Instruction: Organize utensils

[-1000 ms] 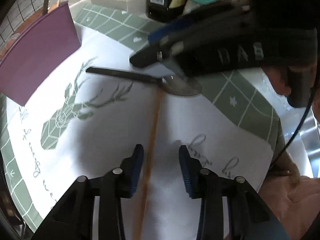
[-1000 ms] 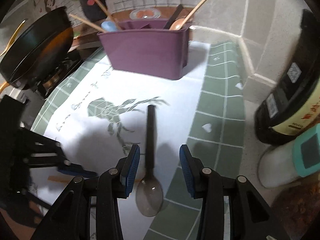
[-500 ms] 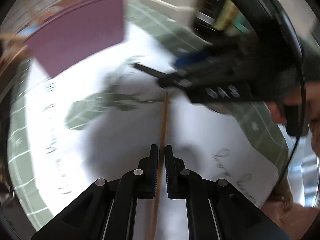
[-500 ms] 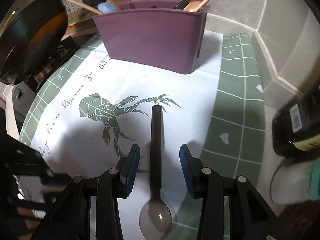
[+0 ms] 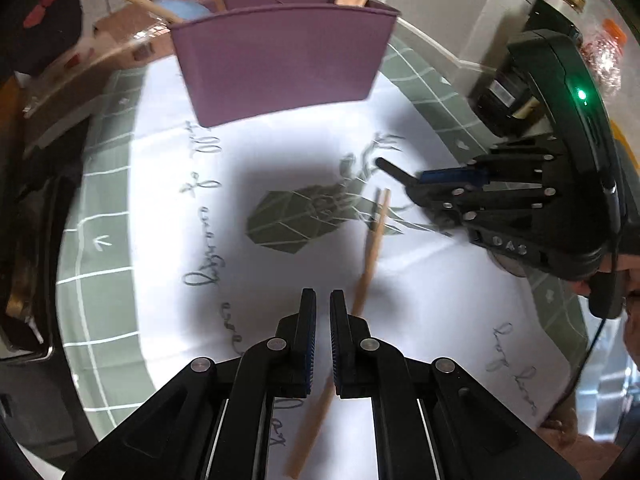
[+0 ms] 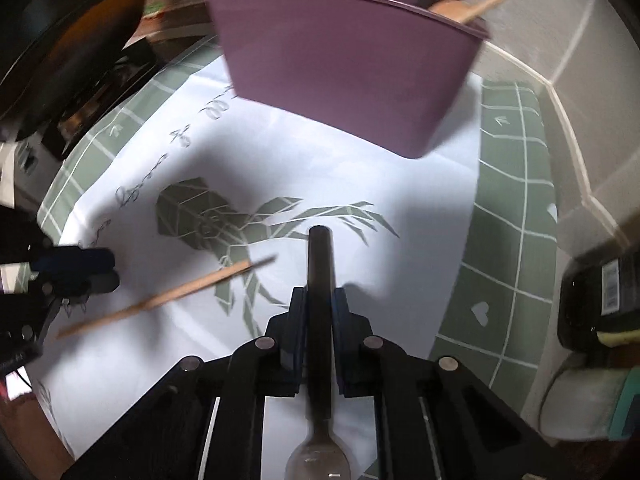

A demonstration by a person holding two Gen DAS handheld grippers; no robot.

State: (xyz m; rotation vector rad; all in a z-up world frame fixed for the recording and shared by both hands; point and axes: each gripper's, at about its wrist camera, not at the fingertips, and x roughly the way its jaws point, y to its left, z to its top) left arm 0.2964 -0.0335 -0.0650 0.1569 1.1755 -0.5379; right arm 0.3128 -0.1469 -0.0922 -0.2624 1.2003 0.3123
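Observation:
A purple utensil caddy (image 5: pixel 280 60) stands at the back of the white deer-print mat and shows in the right wrist view (image 6: pixel 348 68) too, holding several utensils. My left gripper (image 5: pixel 322 312) is shut, and the wooden chopstick (image 5: pixel 370 248) lies just right of its fingers, outside them, on the mat. The chopstick also shows in the right wrist view (image 6: pixel 180 292). My right gripper (image 6: pixel 318 304) is shut on the black handle of a spoon (image 6: pixel 319 280), whose clear bowl (image 6: pixel 318 462) lies below the fingers. The right gripper shows at the right of the left wrist view (image 5: pixel 472 196).
A black pan (image 6: pixel 60 40) and stove sit at the left. Dark bottles (image 6: pixel 600 304) and a teal-capped container stand by the tiled wall at the right. The green grid border (image 6: pixel 516 216) rings the mat.
The left gripper shut around the chopstick, then swung toward the caddy; the chopstick is now outside its fingers. The right gripper closed on the spoon handle.

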